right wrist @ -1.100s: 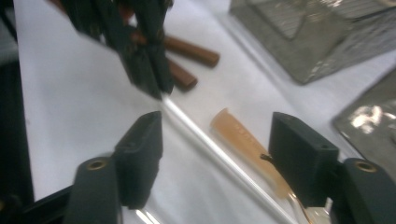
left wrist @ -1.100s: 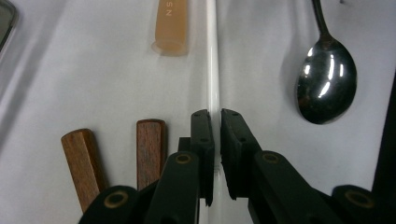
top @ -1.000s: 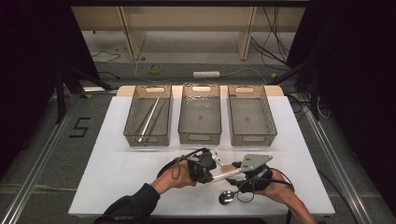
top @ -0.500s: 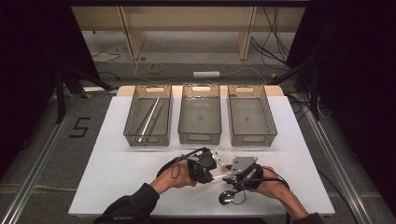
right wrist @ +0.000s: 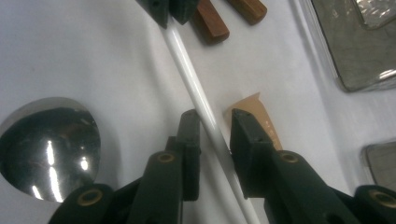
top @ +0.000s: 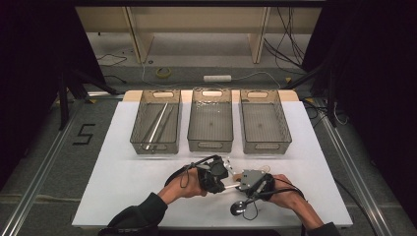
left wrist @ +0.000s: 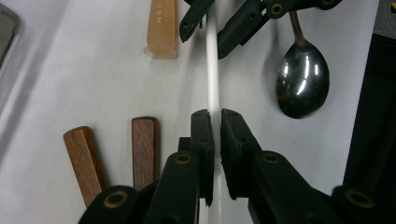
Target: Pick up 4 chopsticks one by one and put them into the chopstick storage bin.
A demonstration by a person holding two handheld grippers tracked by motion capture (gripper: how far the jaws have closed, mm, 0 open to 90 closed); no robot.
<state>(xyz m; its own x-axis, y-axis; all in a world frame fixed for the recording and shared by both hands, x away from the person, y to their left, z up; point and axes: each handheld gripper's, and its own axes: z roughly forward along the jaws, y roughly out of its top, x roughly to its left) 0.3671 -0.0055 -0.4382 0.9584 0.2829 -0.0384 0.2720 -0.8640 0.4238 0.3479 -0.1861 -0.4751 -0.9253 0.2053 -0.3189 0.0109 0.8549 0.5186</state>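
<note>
A thin white stick [left wrist: 212, 70] is held just above the white table [top: 123, 172]. My left gripper [left wrist: 217, 122] is shut on one end of it. My right gripper [right wrist: 217, 123] straddles the same stick [right wrist: 198, 98] farther along. Its jaws have just been closing, with the stick against one pad and a gap at the other. In the high view the left gripper [top: 221, 181] and right gripper [top: 244, 186] face each other near the table's front edge, with the stick [top: 232, 187] between them.
A metal spoon [top: 239, 207] lies by the right hand. Two wooden handles [left wrist: 86, 163] [left wrist: 144, 149] and a tan piece [left wrist: 161, 28] lie beside the stick. Three grey bins [top: 155, 146] [top: 210, 146] [top: 266, 147] stand behind; the left one holds long sticks.
My right gripper has shifted left, closer to the left gripper, and now sits over the white stick. The left gripper has stayed where it was.
</note>
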